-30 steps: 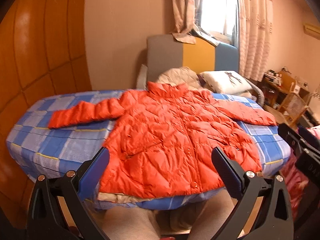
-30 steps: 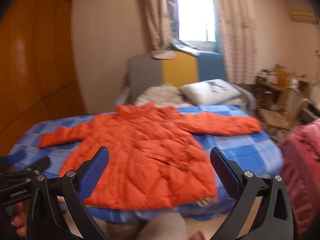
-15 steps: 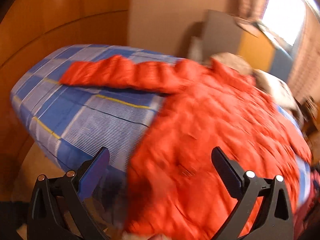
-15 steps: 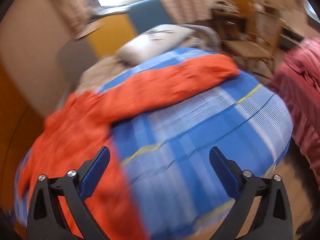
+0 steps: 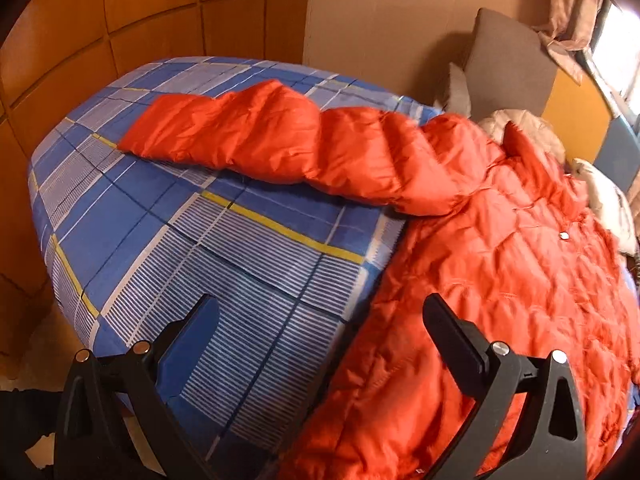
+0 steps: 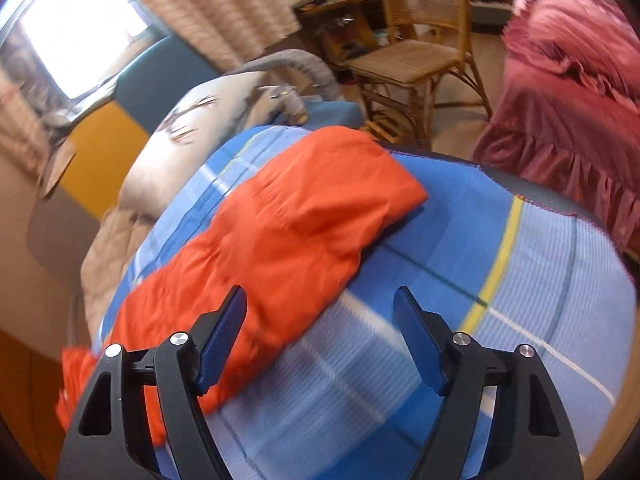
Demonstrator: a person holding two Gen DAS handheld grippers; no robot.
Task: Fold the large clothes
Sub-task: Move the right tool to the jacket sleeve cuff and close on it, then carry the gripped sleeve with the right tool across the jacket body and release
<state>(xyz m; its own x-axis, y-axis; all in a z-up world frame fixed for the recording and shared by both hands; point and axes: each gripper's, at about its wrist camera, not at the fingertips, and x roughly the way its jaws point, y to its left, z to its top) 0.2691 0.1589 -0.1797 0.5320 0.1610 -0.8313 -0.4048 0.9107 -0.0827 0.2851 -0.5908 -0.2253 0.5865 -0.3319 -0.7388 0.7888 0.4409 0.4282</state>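
Orange puffer jacket [image 5: 500, 280] spread flat on bed [image 5: 208, 248] with blue plaid sheet, front up, snaps showing. One sleeve [image 5: 260, 140] stretched toward bed's left edge, other sleeve [image 6: 288, 232] reaching toward right edge, cuff near corner. Left gripper [image 5: 320, 328] hovering over jacket's side hem, jaws wide apart, holding nothing. Right gripper [image 6: 320, 320] above sleeve's lower edge, jaws also apart, nothing held. Pillow [image 6: 192, 128] at head end, wicker chair [image 6: 416, 56] beyond bed.
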